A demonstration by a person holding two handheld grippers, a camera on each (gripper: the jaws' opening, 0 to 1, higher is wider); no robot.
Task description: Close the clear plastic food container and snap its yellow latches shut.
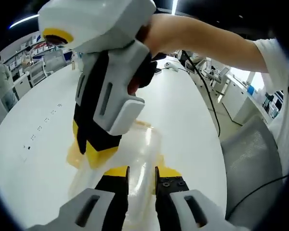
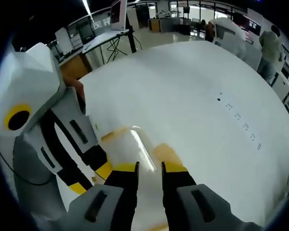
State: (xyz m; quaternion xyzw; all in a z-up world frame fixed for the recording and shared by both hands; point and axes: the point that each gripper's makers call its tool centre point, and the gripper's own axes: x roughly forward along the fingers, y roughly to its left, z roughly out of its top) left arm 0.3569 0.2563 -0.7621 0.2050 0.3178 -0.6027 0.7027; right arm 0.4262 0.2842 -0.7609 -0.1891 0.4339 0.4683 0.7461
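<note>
Yellow-tipped black jaws of the left gripper (image 1: 141,174) rise at the bottom of the left gripper view, standing a narrow gap apart with the near edge of the clear plastic food container (image 1: 135,159) between them; whether they actually pinch its wall cannot be told. In the right gripper view, the right gripper (image 2: 150,168) presents its jaws likewise slightly parted, set over the container (image 2: 135,144) from the opposite side, with contact equally unclear. Each gripper appears in the other's view, tips lowered onto the container, so the two bear on it from facing sides; this placement presumably steadies the box and presses the lid down while the latches are worked. One translucent yellow latch (image 1: 76,156) projects at the container's side beside the right gripper's tips; another yellow latch (image 2: 166,153) lies just ahead of the right jaws. The container rests on the round white counter (image 2: 192,91), near its edge. A person's bare forearm (image 1: 202,41) extends behind the right gripper.
</note>
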